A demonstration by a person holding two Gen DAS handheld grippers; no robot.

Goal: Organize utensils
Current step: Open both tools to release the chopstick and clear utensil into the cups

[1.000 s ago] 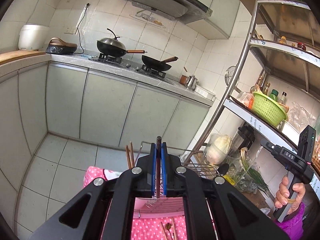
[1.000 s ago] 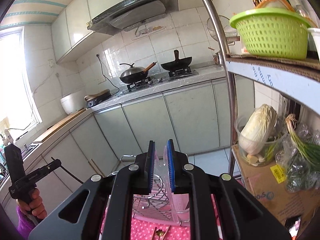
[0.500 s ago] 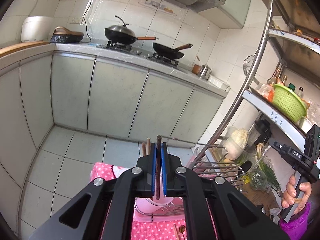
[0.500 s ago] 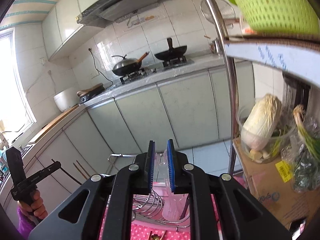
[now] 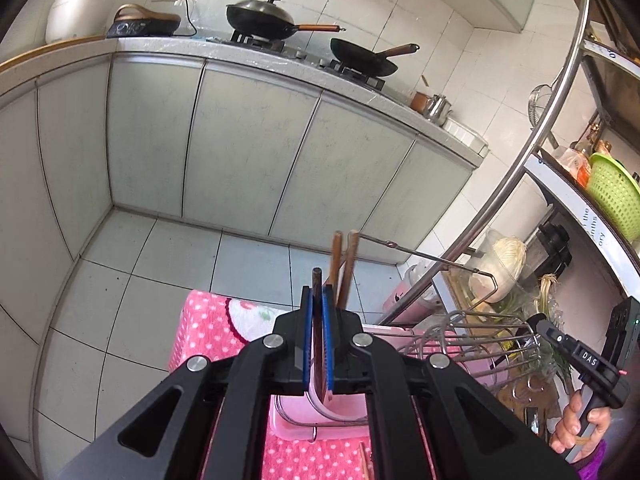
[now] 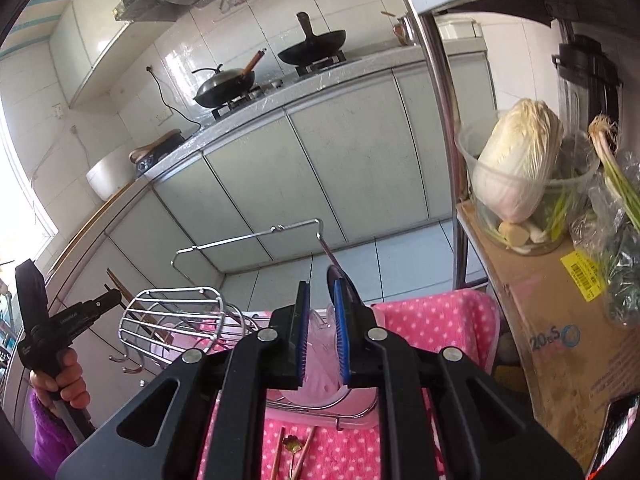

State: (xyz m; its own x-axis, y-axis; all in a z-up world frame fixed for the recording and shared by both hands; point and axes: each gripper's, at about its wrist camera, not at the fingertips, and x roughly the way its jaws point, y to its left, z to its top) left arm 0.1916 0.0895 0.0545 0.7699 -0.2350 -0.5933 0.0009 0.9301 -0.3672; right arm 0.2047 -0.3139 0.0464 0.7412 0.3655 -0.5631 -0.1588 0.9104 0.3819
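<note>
My left gripper clenched a dark wooden chopstick; my right gripper grasped a clear plastic utensil. Two brown chopsticks stood racked at one o'clock. Loose utensils at six o'clock remained unsorted.

Dark chopstick: lower length hidden between the left gripper pads.
Utensils on pink cloth: cut off by bottom edge.
Clear item in right gripper: identity unclear.

Left hand-held gripper clamped; right hand-held gripper slightly parted
</note>
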